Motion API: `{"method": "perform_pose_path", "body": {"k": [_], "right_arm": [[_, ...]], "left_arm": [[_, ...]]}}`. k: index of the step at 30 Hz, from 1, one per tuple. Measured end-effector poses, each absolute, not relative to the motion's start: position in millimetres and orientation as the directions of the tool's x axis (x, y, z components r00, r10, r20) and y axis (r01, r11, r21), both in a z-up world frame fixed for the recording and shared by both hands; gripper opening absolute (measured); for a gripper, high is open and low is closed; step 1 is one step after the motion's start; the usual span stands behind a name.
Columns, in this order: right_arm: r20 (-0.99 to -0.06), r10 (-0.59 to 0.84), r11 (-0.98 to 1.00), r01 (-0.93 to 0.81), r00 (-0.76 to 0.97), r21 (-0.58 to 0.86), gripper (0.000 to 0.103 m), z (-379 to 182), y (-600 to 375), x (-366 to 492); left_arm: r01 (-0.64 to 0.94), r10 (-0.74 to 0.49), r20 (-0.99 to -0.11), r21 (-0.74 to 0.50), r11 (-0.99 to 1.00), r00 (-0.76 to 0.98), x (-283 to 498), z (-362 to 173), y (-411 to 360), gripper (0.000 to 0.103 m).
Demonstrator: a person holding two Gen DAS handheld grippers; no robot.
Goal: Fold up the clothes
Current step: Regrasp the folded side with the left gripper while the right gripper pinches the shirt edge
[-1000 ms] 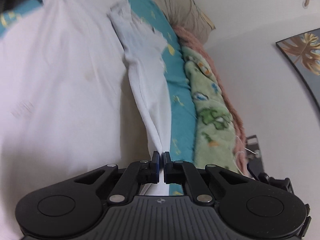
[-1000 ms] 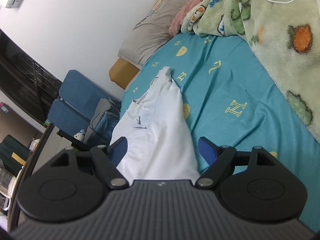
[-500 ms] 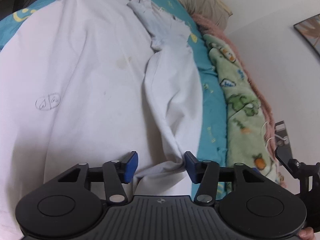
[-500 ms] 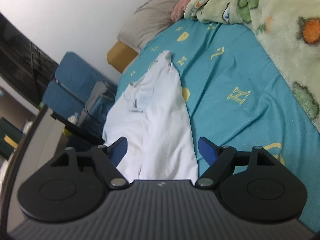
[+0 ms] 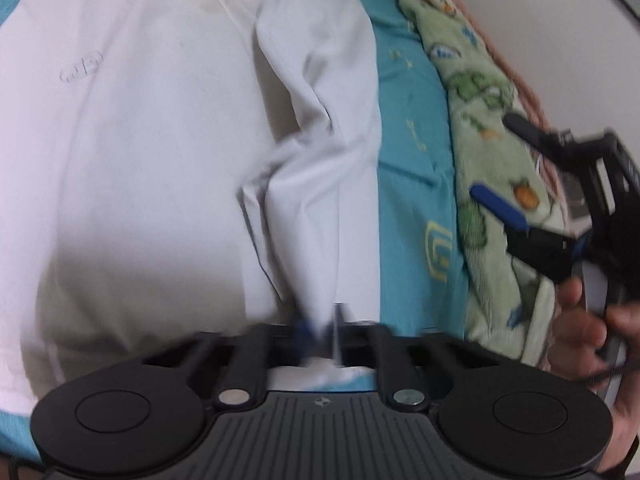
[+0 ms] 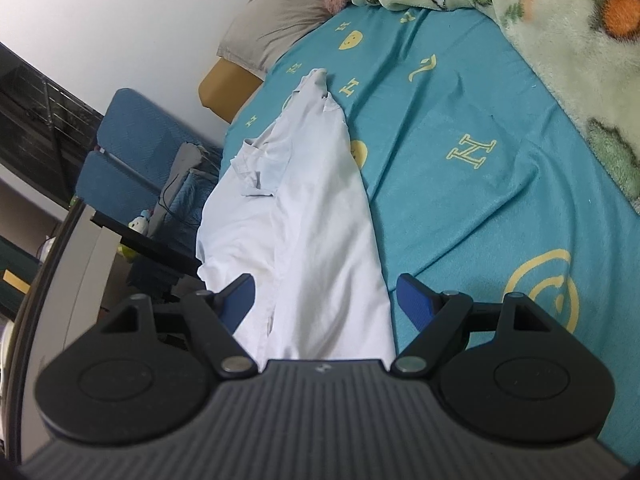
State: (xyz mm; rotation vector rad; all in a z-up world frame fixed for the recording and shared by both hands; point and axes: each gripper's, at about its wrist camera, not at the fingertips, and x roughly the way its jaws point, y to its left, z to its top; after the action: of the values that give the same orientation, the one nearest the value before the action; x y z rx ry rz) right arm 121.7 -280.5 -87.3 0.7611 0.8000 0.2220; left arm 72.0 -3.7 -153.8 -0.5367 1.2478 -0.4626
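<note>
A: Where is the white short-sleeved cotton shirt [image 5: 140, 140]?

B: Spread on the bed with the teal printed sheet [image 6: 460, 200], its side flap doubled over the body. The fluffy green cartoon blanket [image 5: 480, 128] lies well to the right of the shirt.

A: The left tongs [image 5: 320, 326]?

B: Blurred, but the tips look pinched together on a pleat at the shirt's lower edge. The right tongs [image 6: 326, 298] gape wide, holding nothing, poised over the shirt's narrow end.

A: How best to handle the fold?

B: I judge a panel is being carried across. Keep the nipped cloth taut and low, lay it parallel to the shirt's side seam, and let the open tongs pin or smooth the crease so the soft cotton doesn't bunch.

A: Any writing?

B: A small outlined emblem [image 5: 80, 70] on the shirt's chest, unreadable. The sheet around the shirt bears yellow "H" letters [image 6: 472, 152] and smiley faces.
</note>
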Motion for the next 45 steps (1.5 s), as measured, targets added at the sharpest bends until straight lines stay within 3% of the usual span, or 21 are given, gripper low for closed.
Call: {"method": "perform_pose_path", "body": {"k": [9, 14, 16, 25, 27, 30, 38, 45], "right_arm": [[-0.630, 0.485, 0.720, 0.131, 0.607, 0.682, 0.078, -103.0, -282.3, 117.8], [-0.684, 0.566, 0.694, 0.182, 0.460, 0.697, 0.050, -127.6, -270.3, 117.1], [-0.711, 0.570, 0.710, 0.190, 0.411, 0.678, 0.048, -132.2, -261.3, 116.4], [-0.868, 0.447, 0.880, 0.067, 0.215, 0.469, 0.037, -135.2, -206.4, 112.1], [-0.891, 0.409, 0.906, 0.030, 0.197, 0.422, 0.018, -133.1, -196.3, 109.3], [-0.895, 0.405, 0.912, -0.012, 0.187, 0.410, 0.006, -130.9, -188.4, 106.6], [-0.925, 0.309, 0.951, -0.043, 0.222, 0.308, 0.004, -104.1, -196.2, 98.4], [-0.927, 0.291, 0.957, -0.049, 0.239, 0.288, 0.004, -101.6, -202.5, 95.1]], "left_arm": [[0.057, -0.604, -0.762, -0.609, 0.791, 0.233, 45.5, -139.9, -9.2, 0.002], [0.049, -0.575, -0.769, -0.587, 0.808, 0.278, 39.8, -132.7, 2.8, 0.019], [0.046, -0.547, -0.774, -0.564, 0.825, 0.318, 39.7, -126.1, 7.3, 0.037], [-0.081, -0.523, -0.699, -0.633, 0.770, 0.488, 47.9, -111.5, 58.0, 0.044], [-0.098, -0.531, -0.665, -0.667, 0.739, 0.525, 46.9, -107.7, 70.0, 0.047], [-0.104, -0.537, -0.643, -0.688, 0.719, 0.546, 48.5, -106.8, 73.6, 0.053], [-0.121, -0.531, -0.677, -0.668, 0.735, 0.509, 73.1, -133.9, 48.4, 0.048], [-0.134, -0.523, -0.698, -0.653, 0.746, 0.490, 92.8, -154.4, 29.3, 0.029]]}}
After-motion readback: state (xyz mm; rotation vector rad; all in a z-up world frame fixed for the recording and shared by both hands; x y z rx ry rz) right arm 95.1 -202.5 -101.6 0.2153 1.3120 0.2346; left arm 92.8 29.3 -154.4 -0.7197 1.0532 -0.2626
